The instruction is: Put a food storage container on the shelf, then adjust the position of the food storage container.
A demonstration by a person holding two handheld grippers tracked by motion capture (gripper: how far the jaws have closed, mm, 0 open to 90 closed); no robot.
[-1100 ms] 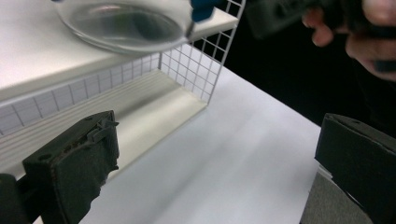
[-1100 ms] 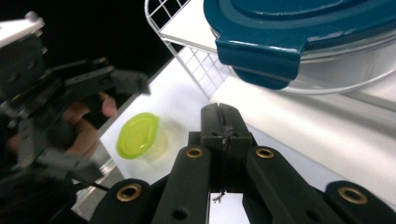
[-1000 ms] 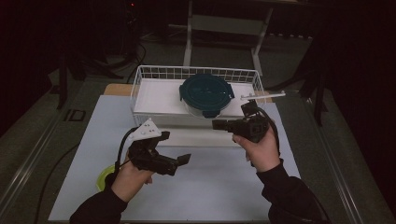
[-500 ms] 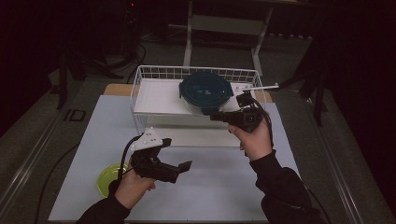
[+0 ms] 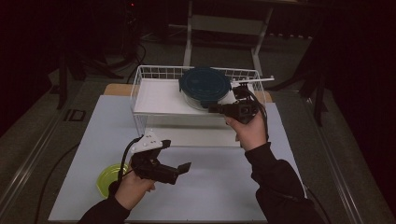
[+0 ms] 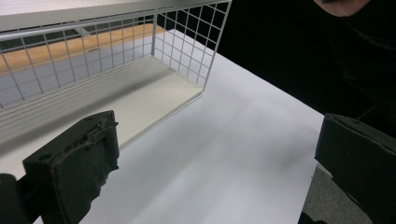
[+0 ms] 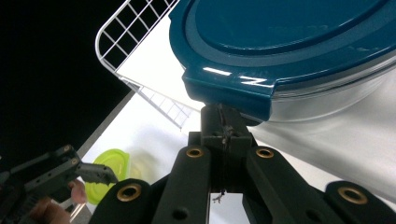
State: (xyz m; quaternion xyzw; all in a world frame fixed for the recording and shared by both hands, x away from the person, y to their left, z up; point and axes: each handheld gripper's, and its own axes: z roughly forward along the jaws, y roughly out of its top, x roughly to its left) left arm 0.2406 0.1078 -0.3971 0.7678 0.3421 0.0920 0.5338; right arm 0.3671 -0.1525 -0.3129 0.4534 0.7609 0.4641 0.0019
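Note:
A round glass container with a dark teal lid [image 5: 204,86] sits on the white upper shelf of a wire rack [image 5: 140,77]. My right gripper [image 5: 213,108] is shut, and its tips rest at the container's near edge. In the right gripper view the closed jaws [image 7: 224,122] meet just under the lid's lip [image 7: 229,91]; nothing shows between them. My left gripper [image 5: 175,157] hovers low over the white table mat in front of the rack. It is open, and in the left gripper view its jaws [image 6: 215,168] stand wide apart with nothing between them.
A small yellow-green lidded tub [image 5: 108,179] sits at the mat's near-left corner, beside the left hand, and appears again in the right gripper view [image 7: 109,173]. The rack's lower shelf [image 6: 140,93] lies bare behind its wire mesh. Dark floor and table legs surround the table.
The right hand has moved away from the person and a little left, which brought its shut jaws up to the container's edge. The left gripper has barely shifted.

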